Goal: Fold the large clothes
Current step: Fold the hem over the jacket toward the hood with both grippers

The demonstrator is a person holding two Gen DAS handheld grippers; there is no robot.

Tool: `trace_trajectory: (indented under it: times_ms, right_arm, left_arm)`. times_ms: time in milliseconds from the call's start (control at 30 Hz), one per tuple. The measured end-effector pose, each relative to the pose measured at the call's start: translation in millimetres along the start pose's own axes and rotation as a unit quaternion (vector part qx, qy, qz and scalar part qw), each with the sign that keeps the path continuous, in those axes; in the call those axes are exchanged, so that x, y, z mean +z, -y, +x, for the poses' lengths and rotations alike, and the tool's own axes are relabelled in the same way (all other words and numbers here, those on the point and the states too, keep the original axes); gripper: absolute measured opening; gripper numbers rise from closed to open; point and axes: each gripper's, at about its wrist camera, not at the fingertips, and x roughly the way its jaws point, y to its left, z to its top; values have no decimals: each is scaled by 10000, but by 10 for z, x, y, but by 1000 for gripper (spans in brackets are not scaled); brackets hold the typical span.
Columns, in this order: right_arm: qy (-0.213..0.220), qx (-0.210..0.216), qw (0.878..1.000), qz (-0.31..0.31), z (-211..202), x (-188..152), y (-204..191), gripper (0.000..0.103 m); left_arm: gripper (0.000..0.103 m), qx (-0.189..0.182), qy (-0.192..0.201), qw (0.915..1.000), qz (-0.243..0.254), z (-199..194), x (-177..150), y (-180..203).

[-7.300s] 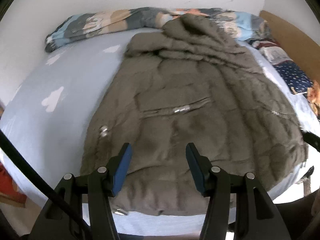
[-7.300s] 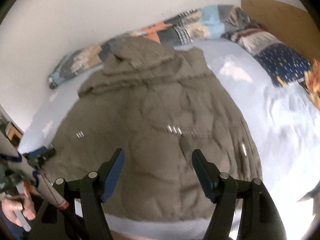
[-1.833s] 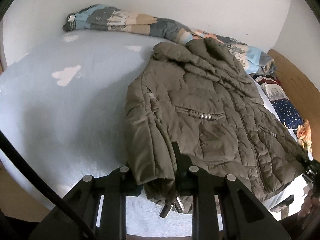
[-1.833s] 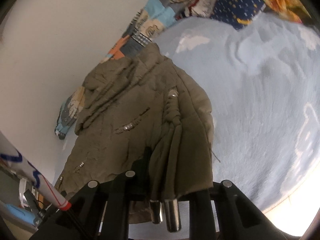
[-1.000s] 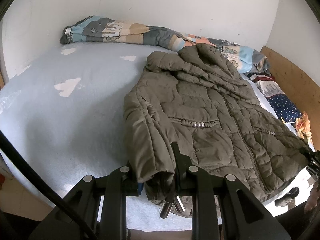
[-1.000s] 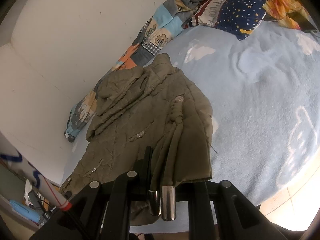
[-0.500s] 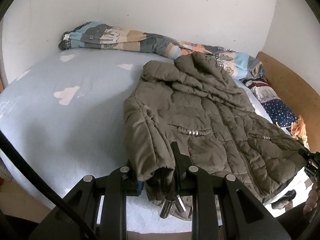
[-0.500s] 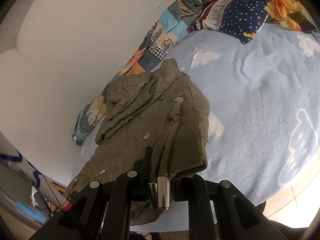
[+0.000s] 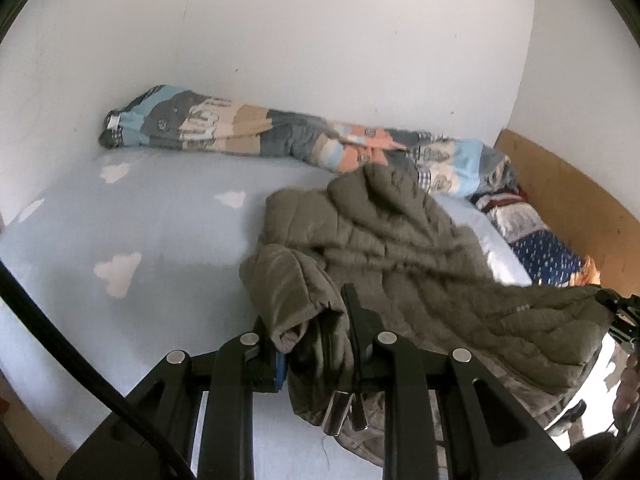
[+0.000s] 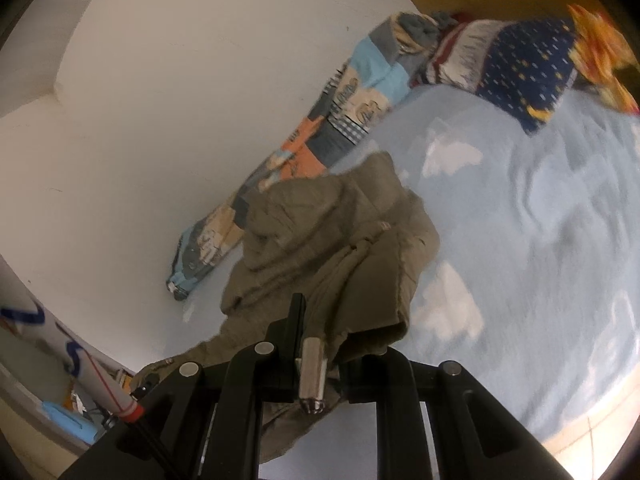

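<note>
An olive quilted jacket point(image 9: 400, 248) hangs lifted by its bottom hem, its hood end still resting on the pale blue bed point(image 9: 160, 240). My left gripper point(image 9: 316, 340) is shut on the hem's left corner. My right gripper point(image 10: 320, 332) is shut on the other hem corner; the jacket point(image 10: 320, 236) drapes away from it toward the wall. The right gripper also shows in the left wrist view point(image 9: 618, 312) at the far right edge.
A rolled patchwork quilt point(image 9: 280, 140) lies along the white wall behind the jacket. A dark blue starred cushion point(image 10: 520, 64) and a wooden headboard point(image 9: 560, 200) are at the bed's right end. Clutter and a white pole point(image 10: 92, 368) stand beside the bed's left.
Both grippers have risen and carried the hem up and toward the hood. The jacket now bunches and sags between them, with less of it lying flat.
</note>
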Motion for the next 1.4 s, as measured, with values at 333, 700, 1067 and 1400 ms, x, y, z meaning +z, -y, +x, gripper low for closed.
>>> trace_trajectory:
  times_ms: [333, 700, 1067, 1400]
  right_arm:
    - [228, 258, 9993, 116, 513, 1062, -328, 15]
    - [215, -313, 9990, 226, 1896, 2206, -207, 15]
    - [-56, -1248, 9905, 570, 3156, 2467, 331, 15]
    - [108, -873, 9922, 879, 3060, 2560, 590, 74]
  left_arm:
    - [26, -75, 218, 9997, -116, 561, 1068, 96]
    - [48, -617, -84, 9892, -1326, 1695, 2064, -406]
    - [58, -112, 79, 9949, -1001, 2185, 2210, -578]
    - [58, -424, -727, 9964, -37, 2930, 1685, 227]
